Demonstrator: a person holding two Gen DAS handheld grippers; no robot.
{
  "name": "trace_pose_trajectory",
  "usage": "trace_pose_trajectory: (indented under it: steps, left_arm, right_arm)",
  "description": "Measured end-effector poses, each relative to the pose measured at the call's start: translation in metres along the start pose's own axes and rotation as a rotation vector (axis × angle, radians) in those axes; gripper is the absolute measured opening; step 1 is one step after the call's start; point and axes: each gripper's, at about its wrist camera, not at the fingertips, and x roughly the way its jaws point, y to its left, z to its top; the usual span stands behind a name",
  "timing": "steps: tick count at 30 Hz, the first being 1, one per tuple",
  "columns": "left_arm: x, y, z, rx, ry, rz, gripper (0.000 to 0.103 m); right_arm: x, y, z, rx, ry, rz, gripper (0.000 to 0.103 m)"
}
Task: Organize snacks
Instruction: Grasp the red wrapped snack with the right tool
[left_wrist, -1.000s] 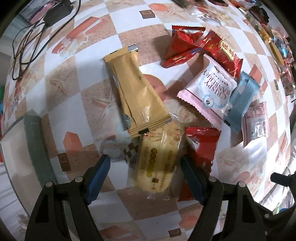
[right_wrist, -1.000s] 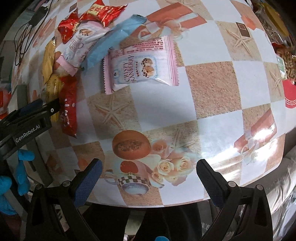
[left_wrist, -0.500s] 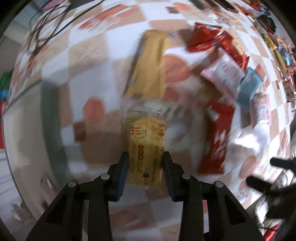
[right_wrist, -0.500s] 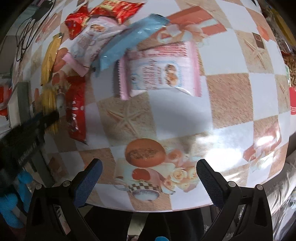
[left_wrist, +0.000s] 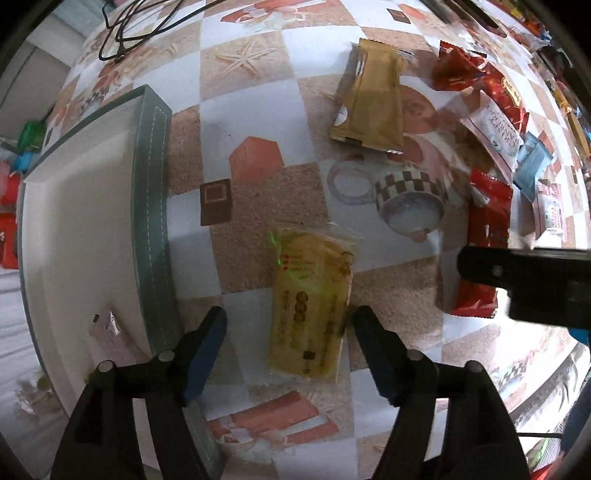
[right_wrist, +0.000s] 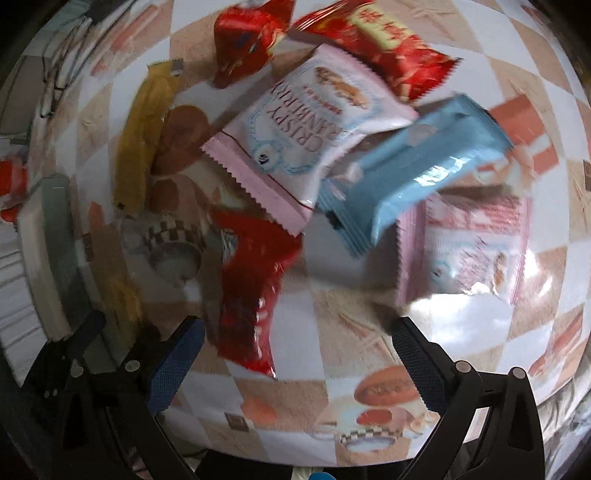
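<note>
1. Checkered tablecloth (left_wrist: 255, 92) carries scattered snacks beside a green-edged box (left_wrist: 151, 206).
2. Left gripper (left_wrist: 290, 343) is opening, the yellow cracker packet (left_wrist: 310, 302) lying untouched between its pads.
3. Right gripper (right_wrist: 295, 362) gapes wide, empty, near a red packet (right_wrist: 251, 291).

– Where do your two cameras sit?

– Each rides on a gripper and looks along its fingers, almost straight down at the checked tablecloth (left_wrist: 255, 110), from close above.

– What does your left view take in?

– The green-edged box (left_wrist: 149, 221) on its left and the yellow biscuit pack (left_wrist: 310, 302) at centre.

– And what do both share?

– The long red packet (right_wrist: 251, 295), the pink-edged packet (right_wrist: 310, 136), the printed teacup (left_wrist: 406, 199), and that box's edge.
</note>
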Motion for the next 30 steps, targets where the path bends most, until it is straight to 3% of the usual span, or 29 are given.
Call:
trace_pose_trajectory:
  steps: [2,8,10,11,13,15,16,22,30]
  left_arm:
    - [0.002,0.0,0.0,-0.01,0.0,-0.013,0.079]
    - [0.004,0.02,-0.006,-0.017,0.01,-0.039,0.079]
    - [0.007,0.018,-0.003,-0.01,0.017,-0.052,0.071]
    - [0.006,0.016,-0.002,-0.006,0.015,-0.051,0.067]
    - [0.004,0.013,-0.003,0.014,0.005,-0.049,0.044]
    - [0.002,0.013,-0.002,0.028,0.005,-0.068,0.039]
    - [0.002,0.014,-0.002,0.023,0.01,-0.086,0.039]
    - [-0.019,0.025,-0.009,0.009,-0.033,-0.124,0.039]
    - [-0.05,0.041,-0.023,0.02,-0.103,-0.128,0.039]
  right_arm:
    - [0.004,0.007,0.003,-0.01,-0.006,-0.094,0.103]
    - [0.004,0.009,0.015,-0.001,0.022,-0.085,0.103]
    - [-0.002,0.007,0.014,0.001,-0.003,-0.088,0.095]
    - [-0.001,0.013,0.015,-0.002,-0.014,-0.089,0.087]
    - [-0.007,0.013,0.01,-0.03,-0.045,-0.093,0.067]
    - [-0.014,0.018,0.005,-0.095,-0.077,-0.095,0.028]
    - [-0.014,0.019,0.002,-0.111,-0.072,-0.074,0.024]
    - [-0.028,0.012,-0.023,-0.121,-0.101,0.049,0.023]
    - [-0.06,0.008,-0.046,-0.172,-0.166,0.067,0.023]
